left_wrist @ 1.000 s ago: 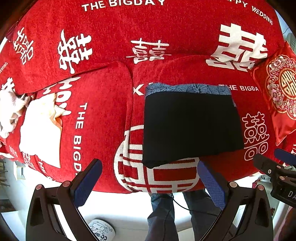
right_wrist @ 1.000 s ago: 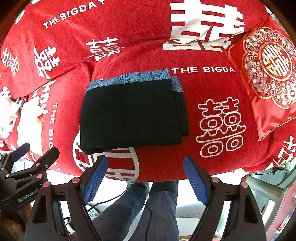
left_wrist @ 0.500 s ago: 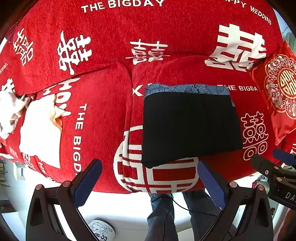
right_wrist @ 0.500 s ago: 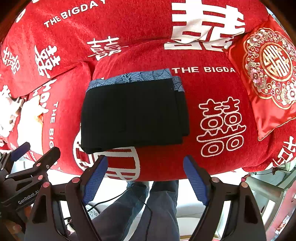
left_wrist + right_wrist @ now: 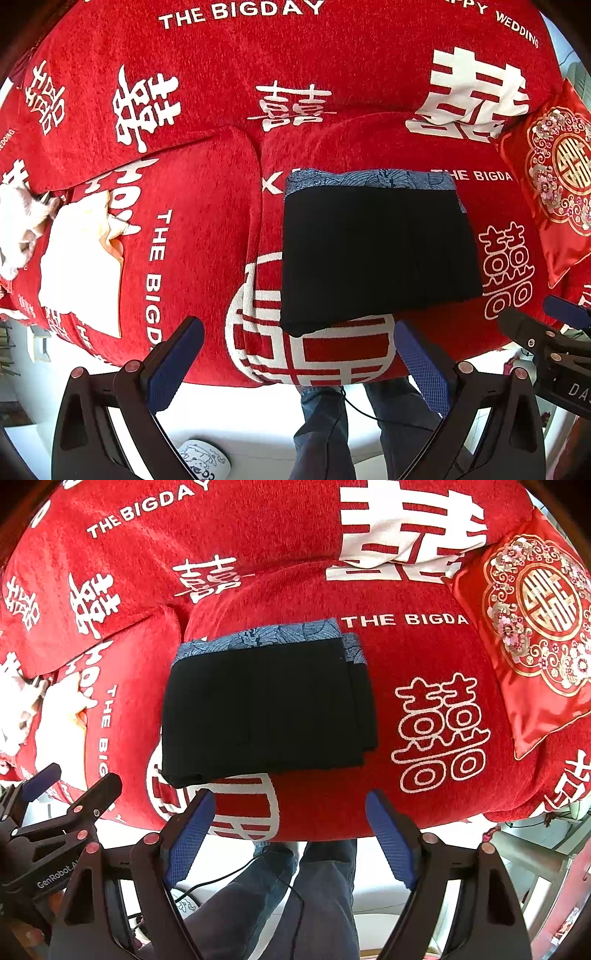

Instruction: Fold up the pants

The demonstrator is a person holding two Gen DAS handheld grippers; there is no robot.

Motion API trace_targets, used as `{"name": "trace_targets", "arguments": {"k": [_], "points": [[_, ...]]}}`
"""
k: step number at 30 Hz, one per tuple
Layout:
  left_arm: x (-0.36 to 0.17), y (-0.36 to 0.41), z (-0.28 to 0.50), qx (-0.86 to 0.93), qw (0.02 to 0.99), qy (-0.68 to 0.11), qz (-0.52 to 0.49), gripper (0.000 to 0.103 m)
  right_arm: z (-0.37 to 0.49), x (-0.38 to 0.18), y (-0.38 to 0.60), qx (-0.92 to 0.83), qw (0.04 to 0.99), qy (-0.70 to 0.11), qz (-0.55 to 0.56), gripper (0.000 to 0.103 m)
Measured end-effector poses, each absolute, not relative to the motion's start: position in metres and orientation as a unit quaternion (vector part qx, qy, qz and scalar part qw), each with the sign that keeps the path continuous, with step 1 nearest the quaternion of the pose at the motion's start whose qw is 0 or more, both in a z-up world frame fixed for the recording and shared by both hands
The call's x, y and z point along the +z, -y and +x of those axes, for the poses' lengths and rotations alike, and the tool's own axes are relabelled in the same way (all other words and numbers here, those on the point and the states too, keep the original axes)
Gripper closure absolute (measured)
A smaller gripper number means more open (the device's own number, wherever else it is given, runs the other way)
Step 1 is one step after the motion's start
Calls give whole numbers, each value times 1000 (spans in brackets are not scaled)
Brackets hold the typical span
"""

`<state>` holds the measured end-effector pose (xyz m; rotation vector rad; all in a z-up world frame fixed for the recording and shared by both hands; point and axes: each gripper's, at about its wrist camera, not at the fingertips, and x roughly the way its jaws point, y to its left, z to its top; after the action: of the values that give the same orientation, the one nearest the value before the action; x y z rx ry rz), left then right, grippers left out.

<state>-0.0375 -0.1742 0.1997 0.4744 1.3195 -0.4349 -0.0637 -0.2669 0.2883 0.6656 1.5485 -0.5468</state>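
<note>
Red sofa [image 5: 207, 229] under neatly folded black pants [image 5: 376, 251]

Both grippers are pointing steeply downward, side by side. Left gripper [image 5: 295, 362] jaws are standing wide apart, holding nothing; right gripper [image 5: 291, 834] likewise. Person's legs [image 5: 295, 897] are standing below.

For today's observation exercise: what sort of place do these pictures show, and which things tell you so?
Probably a home living room. A sofa under a red wedding-print cover carries the folded black pants, a decorative red cushion leans at one end, and white laundry lies on the next seat.
</note>
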Motion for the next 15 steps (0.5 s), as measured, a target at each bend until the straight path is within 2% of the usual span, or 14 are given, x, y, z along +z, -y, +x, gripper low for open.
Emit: {"name": "trace_targets", "arguments": {"k": [15], "points": [[200,178,-37,-205,740,-601,220,0,-64,288,268,-239,633,-677,291,17]]}}
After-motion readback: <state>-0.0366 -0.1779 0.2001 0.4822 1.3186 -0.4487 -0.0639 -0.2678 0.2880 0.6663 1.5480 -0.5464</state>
